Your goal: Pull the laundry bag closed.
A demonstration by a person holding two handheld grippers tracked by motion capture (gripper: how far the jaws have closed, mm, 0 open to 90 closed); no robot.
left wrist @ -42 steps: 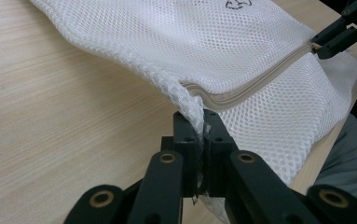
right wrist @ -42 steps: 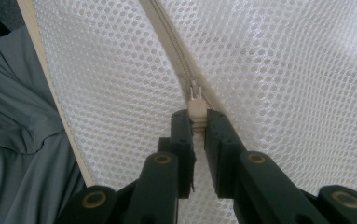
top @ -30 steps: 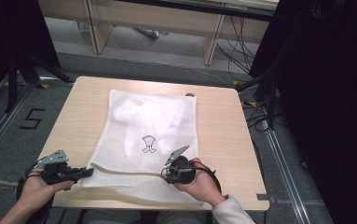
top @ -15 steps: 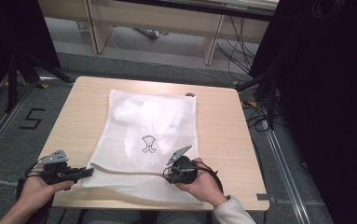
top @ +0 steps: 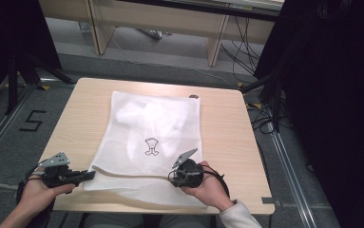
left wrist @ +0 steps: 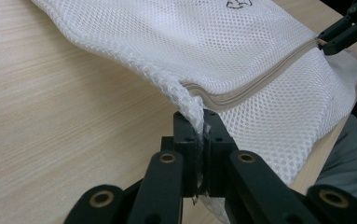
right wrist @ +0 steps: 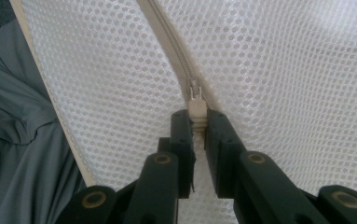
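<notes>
Left hand-held gripper pinches one mesh laundry bag's corner; right hand-held gripper clamps its single zipper pull, both at the bag's near edge.

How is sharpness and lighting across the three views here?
High view: soft, evenly lit; the mesh bag glares white, right side dark. Left gripper view: bag corner at the left gripper crisp, far edge softer. Right gripper view: zipper pull sharp, no glare.
</notes>
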